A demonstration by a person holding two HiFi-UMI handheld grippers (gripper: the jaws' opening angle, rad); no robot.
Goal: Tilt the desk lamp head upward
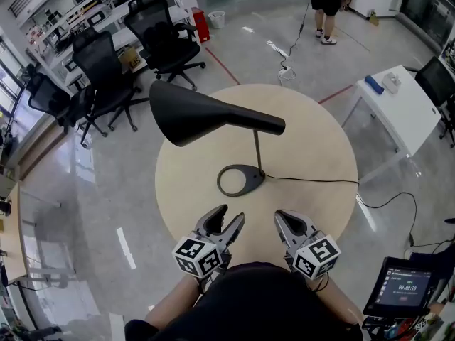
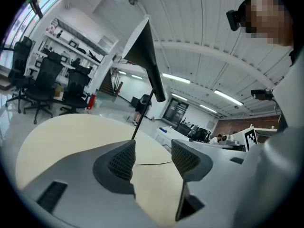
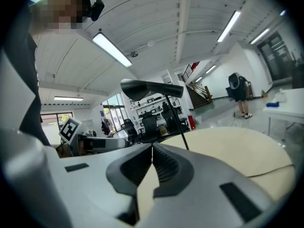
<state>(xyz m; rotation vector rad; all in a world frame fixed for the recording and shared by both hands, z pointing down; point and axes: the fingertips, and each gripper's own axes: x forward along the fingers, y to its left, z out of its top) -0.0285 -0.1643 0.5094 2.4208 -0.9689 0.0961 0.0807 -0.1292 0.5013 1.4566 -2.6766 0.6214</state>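
Two-jaw left gripper [image 1: 232, 214] spread, right gripper [image 1: 280, 216] closed, lamp [image 1: 206, 114] apparently untouched

From your left gripper [image 2: 153, 152], the stem [image 2: 141, 116] passes behind the left finger [image 2: 121, 160]. That hides the lamp base [image 1: 240, 180] and the spot where the cable [image 2: 152, 164] joins it. From your right gripper [image 3: 152, 150], the stem's foot is lost behind the right-hand one of the closed fingers. In the head view, your own body covers your wrists, just behind the fingers. Far beyond the fingertips, the top edge cuts off the standing person [image 1: 328, 2]. Right of the right fingers, the digits on the tablet [image 1: 400, 287] are too small to read.
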